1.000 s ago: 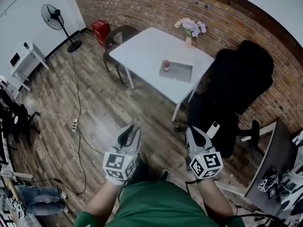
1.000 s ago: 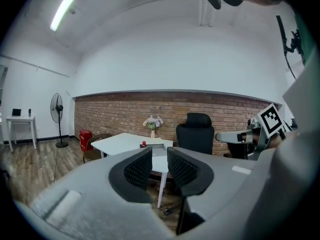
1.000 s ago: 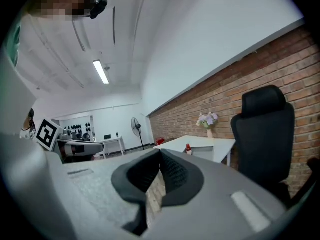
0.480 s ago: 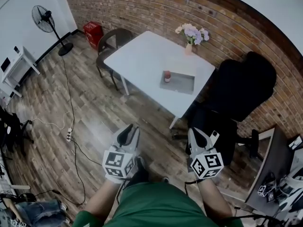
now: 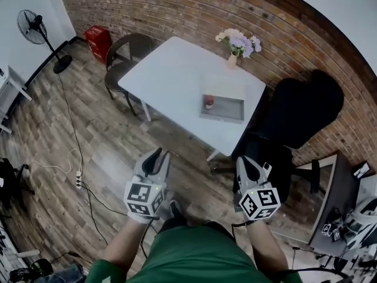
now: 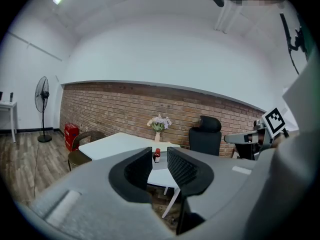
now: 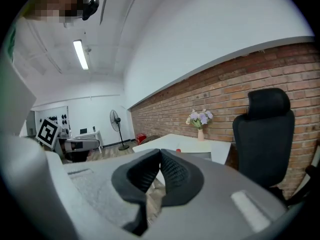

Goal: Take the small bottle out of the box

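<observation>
Standing well back from the white rectangular table (image 5: 171, 75), the person holds both grippers low in front of the body, far from the work. A black high-backed office chair (image 5: 300, 111) stands just beside the table's right end, and on that end lies the shallow grey open box (image 5: 230, 112). The left gripper (image 5: 158, 158) has its jaws apart with nothing between them; the right gripper (image 5: 246, 164) has its jaws together at the tips, empty. At the box's left end, seemingly inside its rim, the small dark bottle with a red cap (image 5: 208, 103) stands upright. It looks light and rigid, probably glass, so smooth and breakable. The sound hold is likely across the body just below the cap, with gentle pressure, then lifting straight up
</observation>
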